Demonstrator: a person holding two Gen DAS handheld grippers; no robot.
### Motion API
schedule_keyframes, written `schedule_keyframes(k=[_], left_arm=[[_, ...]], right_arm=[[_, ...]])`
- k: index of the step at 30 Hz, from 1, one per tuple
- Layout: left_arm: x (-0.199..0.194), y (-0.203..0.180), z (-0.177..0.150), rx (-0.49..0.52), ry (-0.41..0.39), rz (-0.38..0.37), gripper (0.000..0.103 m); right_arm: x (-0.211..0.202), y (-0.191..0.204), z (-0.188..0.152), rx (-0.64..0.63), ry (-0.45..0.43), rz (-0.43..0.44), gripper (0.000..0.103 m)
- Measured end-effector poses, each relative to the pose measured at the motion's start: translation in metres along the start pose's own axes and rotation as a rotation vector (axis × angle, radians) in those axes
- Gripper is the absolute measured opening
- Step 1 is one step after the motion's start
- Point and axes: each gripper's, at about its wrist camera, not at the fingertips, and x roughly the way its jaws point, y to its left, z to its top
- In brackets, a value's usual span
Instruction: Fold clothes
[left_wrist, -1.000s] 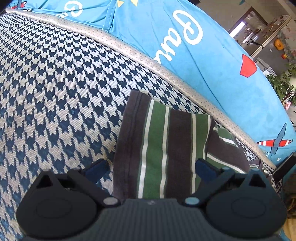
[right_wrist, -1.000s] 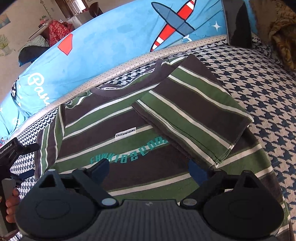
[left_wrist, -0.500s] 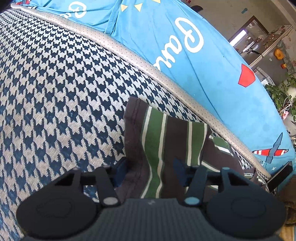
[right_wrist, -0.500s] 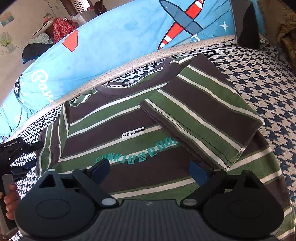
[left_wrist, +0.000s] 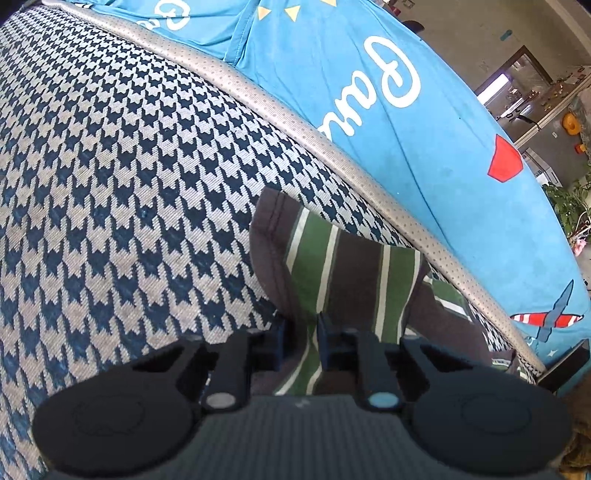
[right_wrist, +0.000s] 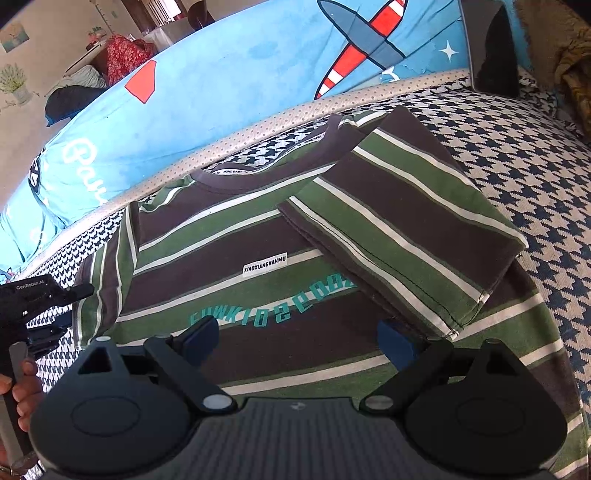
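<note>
Low at centre of the left wrist view: left gripper (left_wrist: 299, 332), jaws drawn almost together and clamped on the cuff end of the spread sleeve (left_wrist: 332, 258) of the green, brown and white striped cotton T-shirt (right_wrist: 258, 295). Sleeve's long axis running straight up-frame from the jaws toward the grey dotted border band (left_wrist: 295, 122), with the shirt body off to lower right.

Across the middle of the right wrist view, shirt lying flat and face up on the navy-and-white houndstooth cover (left_wrist: 110, 184), collar toward the top of the frame. Other sleeve (right_wrist: 406, 221) already laid diagonally over the chest at centre right. Right gripper (right_wrist: 297, 336) low at centre, jaws wide apart and holding nothing, above the teal lettering.

Judged from that: shirt part folded, pinched sleeve probably next to be carried inward over the chest, toward frame right in the right wrist view. Left gripper clearly the nearer one for it.

Plenty of bare cover left of the sleeve. Much tighter at the top, with the border band and the blue plane-printed cushion (left_wrist: 406, 147) just behind collar and sleeve edge. Worth keeping the lift low to avoid dragging the shoulder seam.
</note>
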Motion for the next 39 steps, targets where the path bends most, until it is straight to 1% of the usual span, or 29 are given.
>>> schedule_keyframes(k=[1,5,8,10,13,15,17,19,20,22,23,24,25,28,30,32,35,39], left_arm=[[-0.002,-0.001,-0.001,-0.002,-0.006,-0.005,0.009],[-0.011,-0.012,-0.005,0.012,-0.037,-0.030,0.009],[-0.021,-0.034,-0.012,0.095,-0.079,-0.050,0.009],[-0.026,-0.050,-0.022,0.145,-0.087,-0.086,0.009],[-0.029,-0.080,-0.047,0.250,-0.065,-0.156,0.009],[-0.025,-0.098,-0.071,0.345,-0.013,-0.199,0.010],[-0.016,-0.117,-0.086,0.415,0.057,-0.229,0.016],[-0.015,-0.124,-0.099,0.454,0.076,-0.244,0.039],[-0.015,-0.128,-0.105,0.472,0.084,-0.252,0.044],[-0.018,-0.130,-0.114,0.496,0.067,-0.249,0.061],[-0.020,-0.129,-0.112,0.484,0.055,-0.249,0.065],[-0.022,-0.128,-0.110,0.472,0.045,-0.250,0.073],[-0.022,-0.125,-0.105,0.449,0.035,-0.247,0.075],[-0.021,-0.113,-0.092,0.381,0.014,-0.216,0.078],[-0.020,-0.107,-0.086,0.353,0.009,-0.190,0.079],[-0.017,-0.105,-0.085,0.355,0.016,-0.171,0.079],[-0.016,-0.107,-0.091,0.377,0.032,-0.164,0.080],[-0.016,-0.113,-0.098,0.422,0.034,-0.129,0.093]], right_arm=[[0.000,-0.001,0.000,0.001,-0.001,-0.001,0.093],[-0.001,-0.004,0.001,0.009,-0.003,-0.002,0.093],[-0.003,-0.008,0.003,0.018,-0.006,-0.001,0.093],[-0.003,-0.010,0.004,0.023,-0.008,-0.001,0.093],[-0.005,-0.013,0.005,0.025,-0.012,-0.001,0.093],[-0.006,-0.015,0.006,0.022,-0.014,-0.003,0.093],[-0.006,-0.017,0.006,0.021,-0.015,-0.004,0.093],[-0.007,-0.019,0.007,0.023,-0.016,-0.004,0.093],[-0.008,-0.020,0.007,0.024,-0.018,-0.003,0.093],[-0.009,-0.022,0.008,0.024,-0.023,-0.002,0.093],[-0.009,-0.023,0.009,0.024,-0.025,-0.001,0.093],[-0.010,-0.024,0.009,0.024,-0.027,0.000,0.093],[-0.010,-0.025,0.010,0.024,-0.029,0.000,0.093],[-0.012,-0.028,0.011,0.024,-0.036,0.002,0.093],[-0.014,-0.030,0.012,0.024,-0.042,0.001,0.093],[-0.015,-0.031,0.013,0.018,-0.053,-0.005,0.093],[-0.019,-0.033,0.017,-0.011,-0.088,-0.027,0.093],[-0.024,-0.038,0.021,-0.041,-0.131,-0.046,0.093]])
